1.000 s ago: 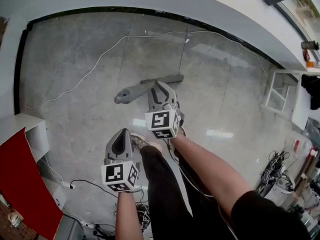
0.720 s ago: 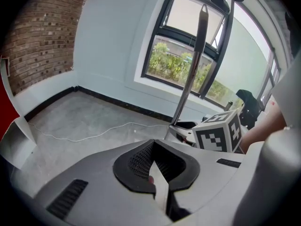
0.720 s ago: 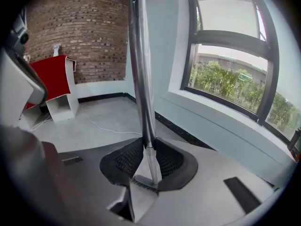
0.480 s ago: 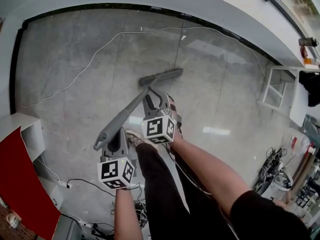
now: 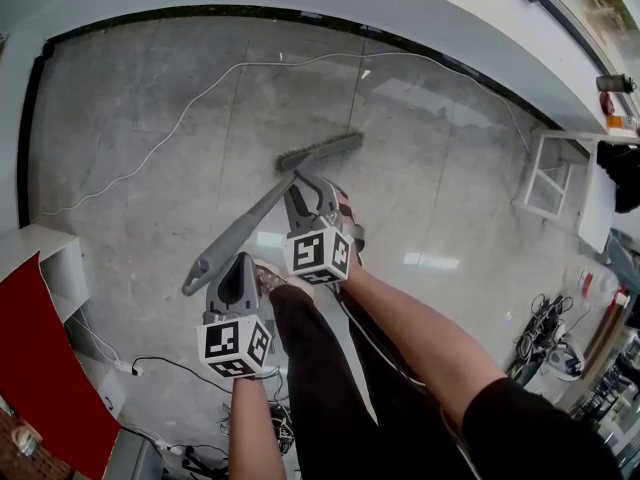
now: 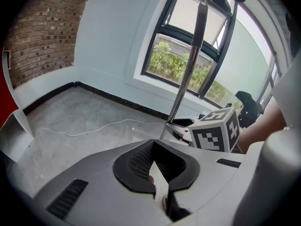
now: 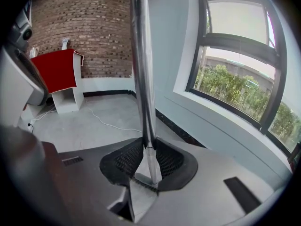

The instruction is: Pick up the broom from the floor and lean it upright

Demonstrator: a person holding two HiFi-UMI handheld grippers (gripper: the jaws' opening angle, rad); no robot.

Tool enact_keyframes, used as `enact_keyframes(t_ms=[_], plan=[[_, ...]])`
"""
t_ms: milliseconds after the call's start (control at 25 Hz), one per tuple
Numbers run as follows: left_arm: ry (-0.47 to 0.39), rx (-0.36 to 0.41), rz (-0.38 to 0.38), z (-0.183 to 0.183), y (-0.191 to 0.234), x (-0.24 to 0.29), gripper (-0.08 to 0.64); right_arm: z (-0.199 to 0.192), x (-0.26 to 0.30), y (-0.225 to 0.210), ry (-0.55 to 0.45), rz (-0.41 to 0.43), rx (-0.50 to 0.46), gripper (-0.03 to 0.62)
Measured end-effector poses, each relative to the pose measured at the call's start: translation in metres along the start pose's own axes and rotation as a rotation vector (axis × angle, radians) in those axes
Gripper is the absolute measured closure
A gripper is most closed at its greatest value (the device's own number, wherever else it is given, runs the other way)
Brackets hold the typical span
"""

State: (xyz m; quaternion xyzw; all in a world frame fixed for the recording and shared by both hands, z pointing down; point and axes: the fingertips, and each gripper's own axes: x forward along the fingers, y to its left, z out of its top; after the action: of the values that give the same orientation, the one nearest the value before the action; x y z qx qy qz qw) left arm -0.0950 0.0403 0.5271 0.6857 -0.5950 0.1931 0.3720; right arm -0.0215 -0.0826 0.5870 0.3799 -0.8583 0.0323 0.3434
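While my right gripper (image 7: 148, 147) clamps the tilted broom (image 5: 242, 232) by its handle, my left gripper (image 5: 239, 264) hangs closed and empty nearby.

We stand in a bare workroom, more lab or studio than home. The floor (image 5: 150, 98) is polished grey concrete, edged by a dark skirting (image 5: 300, 18) under plain white walls, and one wall (image 7: 89, 27) is exposed brick. A tall dark-framed window (image 7: 235, 79) looks onto greenery. A white cable (image 6: 81, 134) trails loose across the floor. We see a white cabinet (image 7: 70, 95) draped with a red cloth (image 7: 56, 69), an open white shelf unit (image 5: 560, 183), and a tangle of leads and equipment (image 5: 555, 343) along one side.
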Motion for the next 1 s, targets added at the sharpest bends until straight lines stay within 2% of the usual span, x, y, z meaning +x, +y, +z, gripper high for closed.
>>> enact_keyframes(t_ms=[1000], plan=[[0.019,0.003,-0.006,-0.0094,-0.0095,0.0053,0.555,-0.0034,-0.0003,0.0004,-0.005,0.018,-0.097,0.518]])
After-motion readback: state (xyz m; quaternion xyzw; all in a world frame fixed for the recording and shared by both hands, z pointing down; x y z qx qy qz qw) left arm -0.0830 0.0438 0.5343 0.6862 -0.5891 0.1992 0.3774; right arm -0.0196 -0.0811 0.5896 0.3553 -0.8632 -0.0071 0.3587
